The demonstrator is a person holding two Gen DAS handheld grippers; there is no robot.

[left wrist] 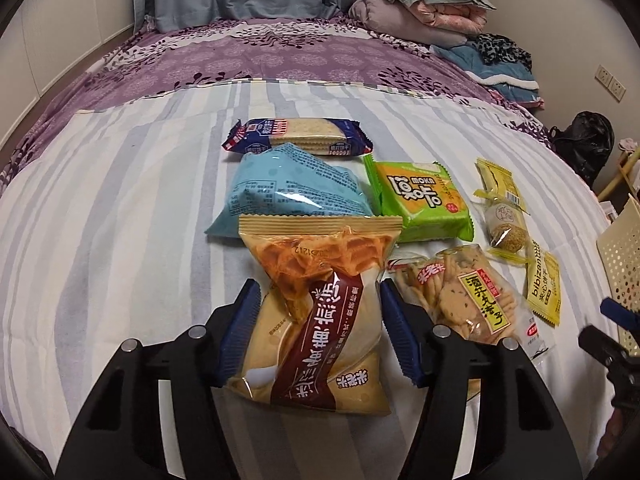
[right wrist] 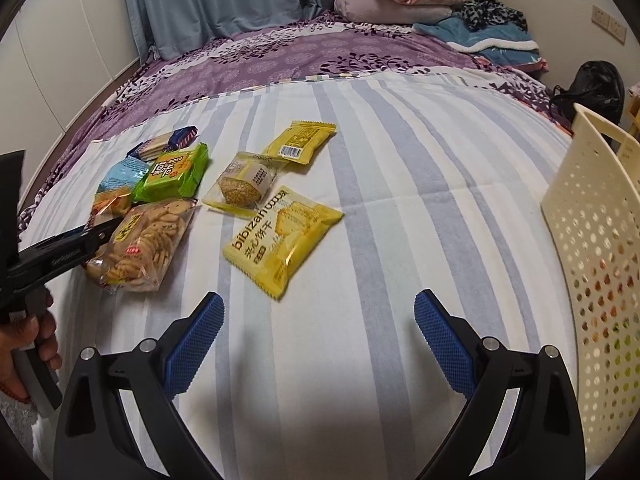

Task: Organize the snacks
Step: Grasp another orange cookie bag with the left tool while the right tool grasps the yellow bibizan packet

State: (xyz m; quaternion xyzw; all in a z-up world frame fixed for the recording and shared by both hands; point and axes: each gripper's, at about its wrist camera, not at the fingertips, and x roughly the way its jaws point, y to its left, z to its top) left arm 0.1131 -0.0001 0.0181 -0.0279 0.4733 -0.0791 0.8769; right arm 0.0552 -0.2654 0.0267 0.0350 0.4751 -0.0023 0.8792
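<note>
The word "bibizan" is printed in dark Latin letters along one edge of the yellow biscuit packet [right wrist: 282, 237], followed by Chinese characters that are not transcribed here. A barcode is shown on the far yellow packet [right wrist: 301, 141]. The digits "1212" are stamped, upside down, near the sealed top of the orange-and-tan snack bag [left wrist: 316, 312]. Large Korean-style characters are printed on the green packet [left wrist: 420, 200]. Small print on the light blue bag [left wrist: 288, 192] cannot be read.
</note>
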